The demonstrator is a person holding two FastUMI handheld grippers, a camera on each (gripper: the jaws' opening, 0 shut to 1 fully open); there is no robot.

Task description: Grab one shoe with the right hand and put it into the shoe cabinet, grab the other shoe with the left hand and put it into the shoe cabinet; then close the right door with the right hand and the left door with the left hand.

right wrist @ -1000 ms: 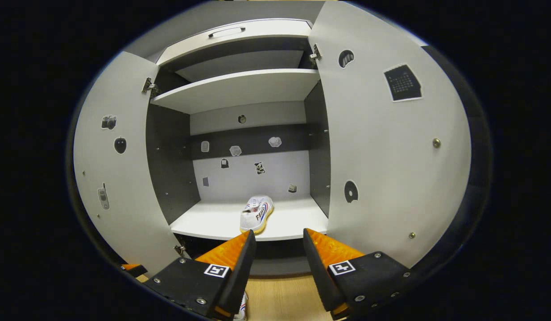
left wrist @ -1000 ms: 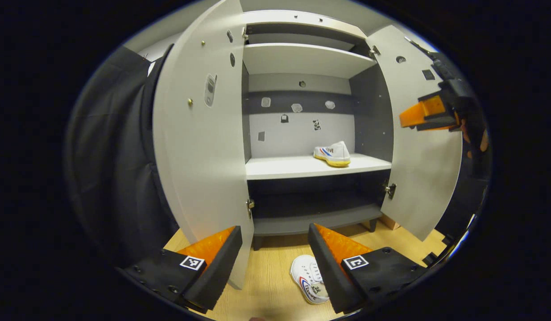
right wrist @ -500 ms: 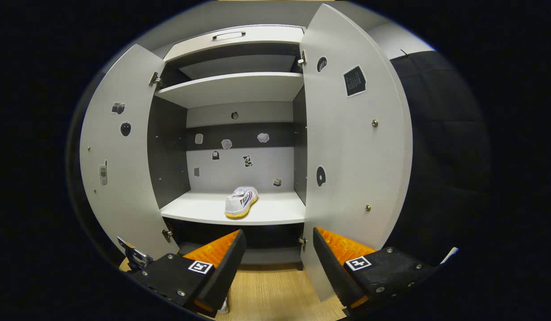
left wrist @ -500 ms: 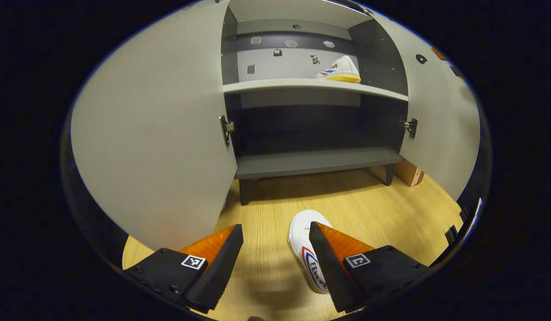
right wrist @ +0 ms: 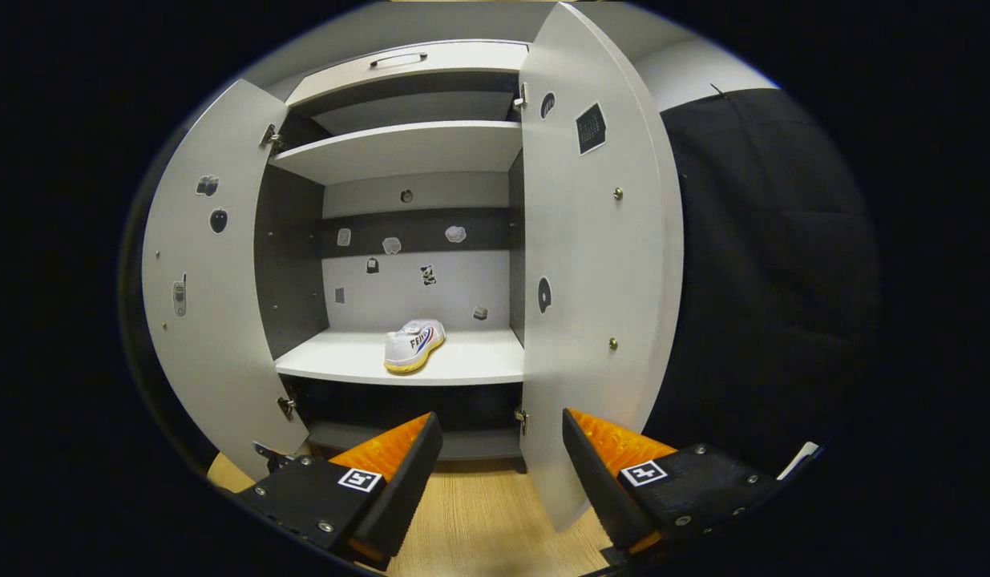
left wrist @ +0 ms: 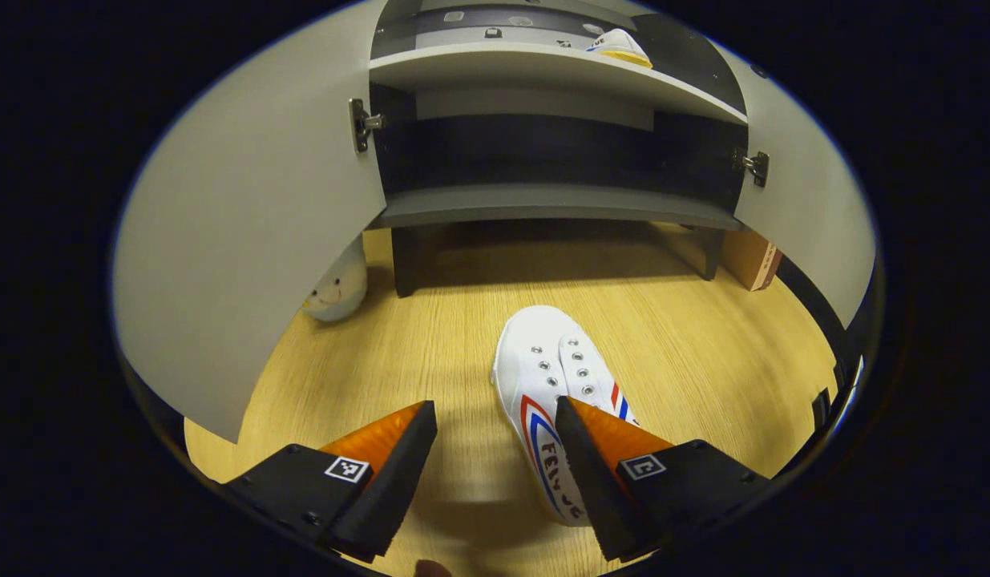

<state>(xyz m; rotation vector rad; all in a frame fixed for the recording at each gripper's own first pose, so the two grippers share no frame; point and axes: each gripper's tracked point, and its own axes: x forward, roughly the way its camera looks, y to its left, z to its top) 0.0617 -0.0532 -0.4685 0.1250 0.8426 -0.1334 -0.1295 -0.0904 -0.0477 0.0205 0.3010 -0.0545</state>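
A white shoe with red and blue stripes lies on the wooden floor, toe toward the cabinet. My left gripper hovers open just above its heel end, one finger over the shoe's side. The other white shoe rests on the cabinet's middle shelf. My right gripper is open and holds nothing, back from the cabinet near the right door's edge. Both the left door and the right door stand open.
A small round white plush sits on the floor behind the left door. A cardboard box stands by the cabinet's right leg. The dark bottom shelf holds nothing. Black cloth wall hangs to the right.
My left gripper has dropped and tilted down toward the floor shoe, which now looms larger between its fingers. My right gripper has drawn back and to the right of the cabinet.
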